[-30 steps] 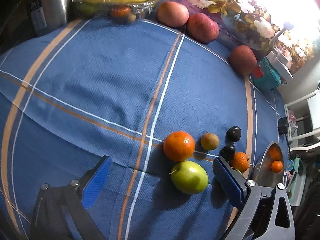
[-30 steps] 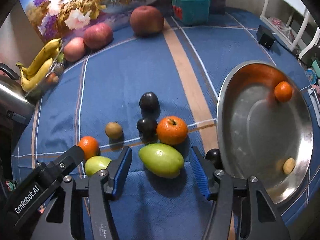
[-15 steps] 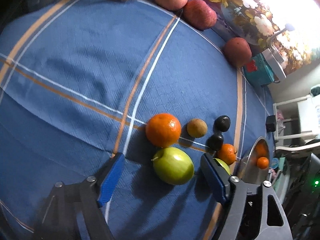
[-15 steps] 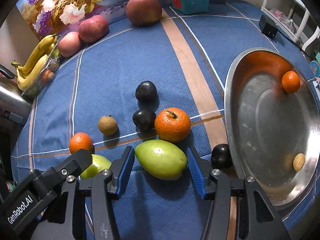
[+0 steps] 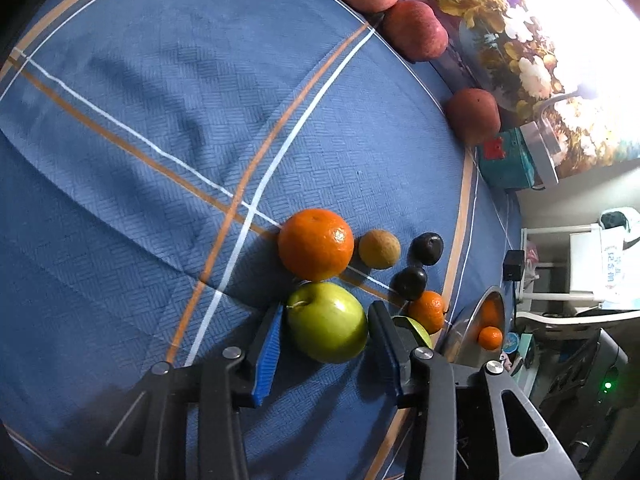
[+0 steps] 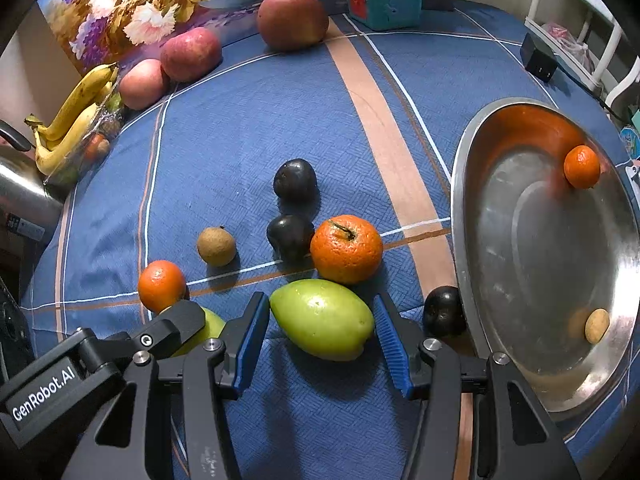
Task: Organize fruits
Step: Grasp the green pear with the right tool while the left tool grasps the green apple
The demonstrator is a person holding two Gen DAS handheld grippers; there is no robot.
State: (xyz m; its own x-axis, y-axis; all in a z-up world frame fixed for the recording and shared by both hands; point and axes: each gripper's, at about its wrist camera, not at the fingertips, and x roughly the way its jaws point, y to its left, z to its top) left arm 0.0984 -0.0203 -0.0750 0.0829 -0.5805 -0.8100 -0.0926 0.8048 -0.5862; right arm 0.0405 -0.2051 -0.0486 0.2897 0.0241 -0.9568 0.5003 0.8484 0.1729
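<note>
Left gripper (image 5: 326, 334) open, blue pads bracketing green apple (image 5: 327, 328), not clamped; orange (image 5: 316, 244) touching apple at 12 o'clock. Right gripper (image 6: 322, 322) open, straddling green mango (image 6: 323, 319), gaps both sides. Steel bowl (image 6: 472, 216) at 3 o'clock holds small tangerine (image 6: 582, 167). All on blue-clothed bench (image 6: 248, 136).

A home: plaid tablecloth (image 6: 260, 128), floral painting (image 6: 152, 4), kettle (image 6: 20, 188), bananas (image 6: 76, 116)

Three oranges (image 6: 346, 249), three plums (image 6: 295, 179), two green fruits (image 6: 322, 319).
</note>
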